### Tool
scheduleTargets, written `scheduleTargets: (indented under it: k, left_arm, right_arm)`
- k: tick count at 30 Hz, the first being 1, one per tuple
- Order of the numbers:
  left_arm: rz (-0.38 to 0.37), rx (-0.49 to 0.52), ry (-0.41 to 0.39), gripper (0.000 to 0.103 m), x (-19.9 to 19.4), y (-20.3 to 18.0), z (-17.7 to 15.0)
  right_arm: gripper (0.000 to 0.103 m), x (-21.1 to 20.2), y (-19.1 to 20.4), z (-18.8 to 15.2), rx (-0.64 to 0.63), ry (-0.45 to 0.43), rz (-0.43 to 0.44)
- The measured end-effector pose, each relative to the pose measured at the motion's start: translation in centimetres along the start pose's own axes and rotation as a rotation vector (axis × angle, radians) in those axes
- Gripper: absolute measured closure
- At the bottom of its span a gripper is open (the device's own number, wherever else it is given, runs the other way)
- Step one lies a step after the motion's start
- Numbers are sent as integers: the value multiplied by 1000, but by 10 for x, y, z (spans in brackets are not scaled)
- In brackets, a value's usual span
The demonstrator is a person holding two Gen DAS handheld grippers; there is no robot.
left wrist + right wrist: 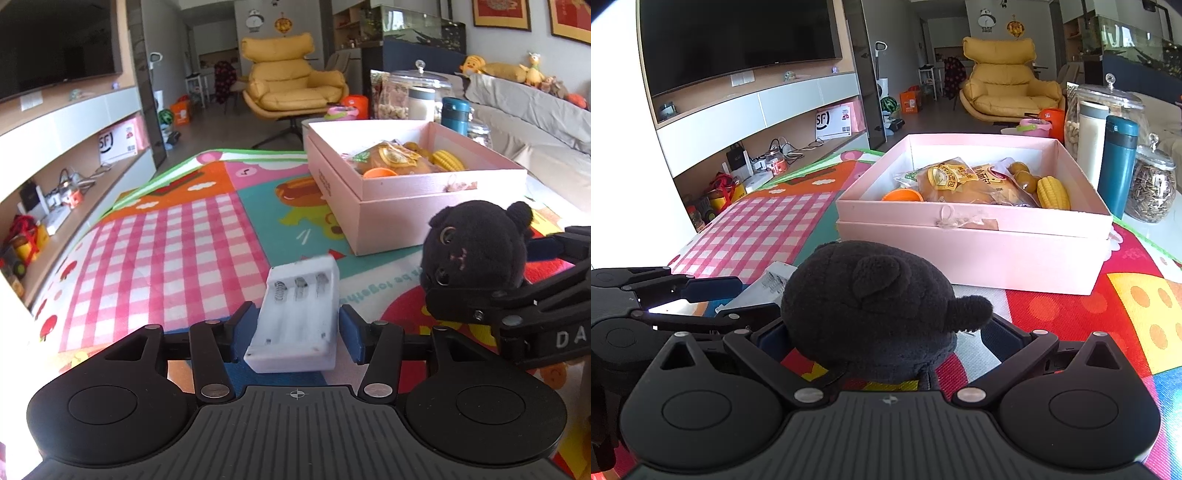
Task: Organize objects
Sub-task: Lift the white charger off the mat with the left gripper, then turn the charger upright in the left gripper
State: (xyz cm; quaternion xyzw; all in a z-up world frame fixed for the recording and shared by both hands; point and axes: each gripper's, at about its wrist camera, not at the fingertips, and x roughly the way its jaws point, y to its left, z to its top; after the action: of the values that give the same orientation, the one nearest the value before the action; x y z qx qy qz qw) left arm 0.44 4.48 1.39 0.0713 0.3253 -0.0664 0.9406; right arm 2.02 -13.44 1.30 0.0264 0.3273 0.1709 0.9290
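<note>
Play mat (166,240), bright patchwork print, spread beneath both tongs.

Pink box (402,206), open-topped, ahead of both tongs on the mat; right of the left tongs' line, straight ahead of the right tongs. Inside: packaged bread (964,182), toy corn (1052,192), orange cup (901,195), 1 skewer of brown balls (1023,175).

Teal flask (1117,166), white flask (1092,147) and 2 glass jars, beyond the box, to the right of the right tongs.

Black plush toy (875,310), clamped between the right gripper's (882,341) blue pads, jaws partly closed against its sides; carried short of the box. Seen from the left wrist just right of the left tongs.

White battery holder (299,317), 3 springs showing, sitting between the left gripper's (295,332) fingers; blue pads (351,339) close to both sides, contact not clear, so grip cannot be told.
</note>
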Motion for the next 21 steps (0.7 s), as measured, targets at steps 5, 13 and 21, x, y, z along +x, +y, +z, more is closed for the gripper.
scheduleTargets:
  k: [5, 13, 21]
  left_arm:
    - [-32, -79, 19, 49, 5, 12, -4]
    - [-78, -116, 1, 82, -14, 29, -21]
    - [-97, -136, -6, 82, -27, 31, -31]
  right_arm:
    - [0, 2, 1, 0, -1, 22, -12]
    - [0, 8, 17, 2, -77, 67, -66]
    - [20, -1, 40, 6, -179, 64, -100]
